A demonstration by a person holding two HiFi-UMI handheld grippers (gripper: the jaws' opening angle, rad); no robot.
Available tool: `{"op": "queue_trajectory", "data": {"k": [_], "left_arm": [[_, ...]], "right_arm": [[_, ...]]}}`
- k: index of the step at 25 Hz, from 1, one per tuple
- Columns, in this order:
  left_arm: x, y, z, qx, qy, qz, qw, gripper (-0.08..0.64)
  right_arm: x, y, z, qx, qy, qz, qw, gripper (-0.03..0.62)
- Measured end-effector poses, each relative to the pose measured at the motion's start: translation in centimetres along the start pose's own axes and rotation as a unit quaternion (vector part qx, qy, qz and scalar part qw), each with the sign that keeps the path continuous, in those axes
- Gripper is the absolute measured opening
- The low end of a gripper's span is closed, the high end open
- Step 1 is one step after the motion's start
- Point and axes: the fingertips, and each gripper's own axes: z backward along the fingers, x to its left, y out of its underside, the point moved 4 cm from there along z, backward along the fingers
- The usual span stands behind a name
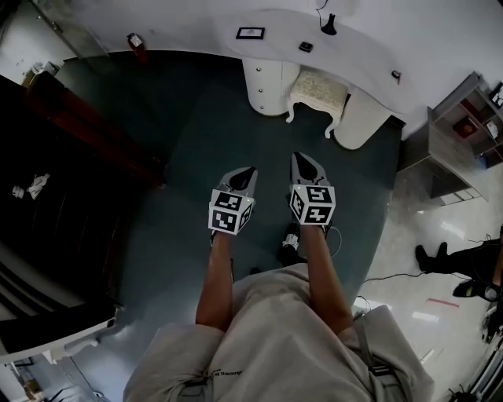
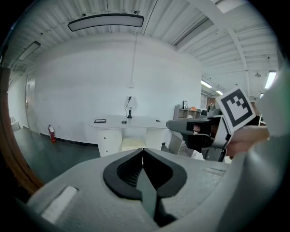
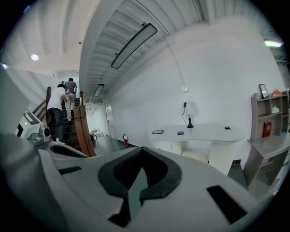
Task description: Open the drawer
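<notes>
Here, left tool [image 1: 248,172] closed, empty, right tool [image 1: 302,159] closed, empty, white desk [image 1: 279,22] well ahead.

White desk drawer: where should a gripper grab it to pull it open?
By the small knob on the white drawer front, coming straight at the front. The front looks flat and smooth, so the knob seems the only protruding hold; details are faint from here.

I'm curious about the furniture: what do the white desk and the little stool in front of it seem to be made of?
The desk looks like painted or laminated wood, going by its smooth, even white surface with a faint sheen. The stool seems to have a cream fabric cushion with a textured surface, on curved white legs that are probably painted wood.
</notes>
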Motion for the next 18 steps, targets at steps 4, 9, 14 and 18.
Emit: {"op": "queue_trajectory", "data": {"k": [4,9,14,18], "left_arm": [[0.3,-1.6,-3.1,0.006,-0.01,0.001,0.9999,0.011],[0.9,-3.9,-6.8,-0.001,-0.03,0.006,0.9995,0.011],[1.2,-6.1,-9.1,-0.036,-0.071,0.003,0.9968,0.011],[0.7,-7.2,-11.4,-0.045,-0.091,-0.001,0.9948,0.011]], "right_arm": [[-3.0,-2.0,-2.6,-0.006,-0.01,-0.006,1.0,0.015],[-5.9,-3.6,-5.6,-0.013,-0.05,-0.017,0.998,0.015],[-8.9,-5.2,-7.1,-0.044,-0.093,-0.063,0.993,0.015],[-10.7,-5.4,-7.3,-0.062,-0.135,-0.105,0.983,0.015]]}}
